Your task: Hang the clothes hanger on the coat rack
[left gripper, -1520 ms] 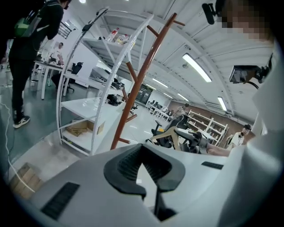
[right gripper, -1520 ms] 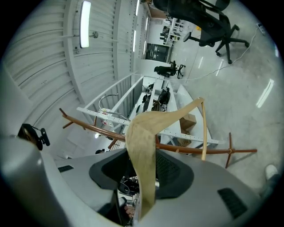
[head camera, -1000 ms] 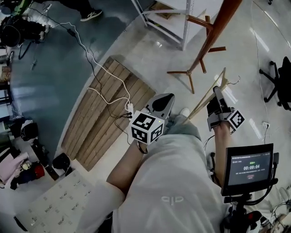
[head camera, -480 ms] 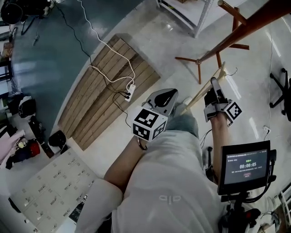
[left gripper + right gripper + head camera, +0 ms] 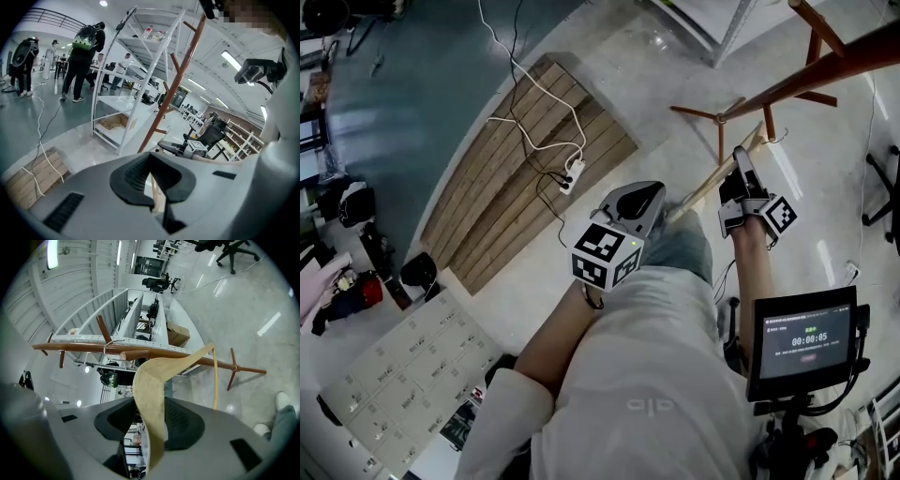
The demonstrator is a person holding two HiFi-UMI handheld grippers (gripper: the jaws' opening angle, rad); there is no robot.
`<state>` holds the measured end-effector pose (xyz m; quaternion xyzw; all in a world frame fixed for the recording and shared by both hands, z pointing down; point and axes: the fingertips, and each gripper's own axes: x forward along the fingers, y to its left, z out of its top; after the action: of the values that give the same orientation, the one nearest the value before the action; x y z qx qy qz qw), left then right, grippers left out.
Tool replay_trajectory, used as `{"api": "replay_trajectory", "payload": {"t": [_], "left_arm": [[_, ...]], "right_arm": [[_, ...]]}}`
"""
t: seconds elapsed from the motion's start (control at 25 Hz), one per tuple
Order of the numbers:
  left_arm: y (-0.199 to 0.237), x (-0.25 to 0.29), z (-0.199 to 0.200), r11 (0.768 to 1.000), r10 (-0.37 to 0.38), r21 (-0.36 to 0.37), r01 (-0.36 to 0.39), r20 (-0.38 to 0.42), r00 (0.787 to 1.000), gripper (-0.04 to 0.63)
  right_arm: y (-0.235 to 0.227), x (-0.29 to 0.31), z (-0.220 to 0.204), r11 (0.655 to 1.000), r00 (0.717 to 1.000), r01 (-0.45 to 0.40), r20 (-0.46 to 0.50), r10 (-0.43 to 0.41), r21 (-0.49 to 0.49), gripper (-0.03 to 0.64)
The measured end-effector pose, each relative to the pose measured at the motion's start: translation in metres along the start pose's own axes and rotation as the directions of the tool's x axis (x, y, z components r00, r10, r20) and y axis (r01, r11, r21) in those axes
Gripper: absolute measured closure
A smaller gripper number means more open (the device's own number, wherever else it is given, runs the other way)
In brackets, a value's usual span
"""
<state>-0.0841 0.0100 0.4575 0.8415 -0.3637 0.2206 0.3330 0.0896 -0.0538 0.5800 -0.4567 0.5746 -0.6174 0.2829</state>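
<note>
**Step in hand:** the carry to the rack. You hold the clothes hanger (image 5: 149,394) in both grippers, and it is not yet hung.

- **Right gripper** (image 5: 152,423): clamped on the broad wooden arm, below the neck.
- **Left gripper** (image 5: 153,190): closed on the hanger's thin rail.
- **Position, head view:** the hanger runs from the left gripper toward 1 o'clock, across to the right one. The coat rack (image 5: 825,67) lies beyond at 1 o'clock, near but apart.
- **Hook, right gripper view:** the metal hook (image 5: 108,348) sits at 11 o'clock of the jaws, in line with the rack's pole. I judge that to be an overlap of sight, not contact.

**Next move, as I judge it:** lift the hook above a peg (image 5: 101,328) and turn its opening toward it. Lower it on, then release both grips. Expect the hanger to swing once freed.

**Count:**
- one hanger
- one coat rack
- two grippers
- one white shelf unit (image 5: 140,70)
- one wooden pallet (image 5: 516,178)
- one screen (image 5: 806,339)
</note>
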Motion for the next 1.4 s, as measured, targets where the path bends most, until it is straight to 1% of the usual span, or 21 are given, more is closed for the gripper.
{"api": "replay_trajectory", "payload": {"t": [0.08,0.2,0.4,0.96,1.2,1.4], "left_arm": [[0.01,-0.002,-0.004,1.0,0.003,-0.003,-0.003,-0.003,1.0,0.592],[0.01,-0.005,-0.005,1.0,0.009,-0.008,-0.009,-0.005,1.0,0.592],[0.012,-0.01,-0.004,1.0,0.016,-0.014,-0.016,-0.009,1.0,0.592],[0.011,-0.021,-0.003,0.999,0.029,-0.02,-0.03,-0.018,0.999,0.592],[0.013,-0.032,-0.002,0.998,0.052,-0.023,-0.052,-0.018,0.998,0.591],[0.013,-0.038,-0.003,0.997,0.067,-0.031,-0.067,-0.017,0.998,0.591]], "right_arm": [[-0.006,0.008,-0.008,1.0,1.0,0.004,0.003,-0.004,0.011,0.426],[-0.008,0.01,-0.011,0.999,1.0,0.005,0.011,-0.006,0.039,0.426],[-0.018,0.011,-0.01,0.996,0.998,0.045,0.037,-0.048,0.075,0.426],[-0.026,0.029,0.004,0.994,0.992,0.085,0.089,-0.091,0.07,0.426],[-0.027,0.039,0.015,0.995,0.99,0.064,0.119,-0.073,0.074,0.426],[-0.027,0.049,0.022,0.997,0.987,0.06,0.143,-0.066,0.048,0.426]]}}
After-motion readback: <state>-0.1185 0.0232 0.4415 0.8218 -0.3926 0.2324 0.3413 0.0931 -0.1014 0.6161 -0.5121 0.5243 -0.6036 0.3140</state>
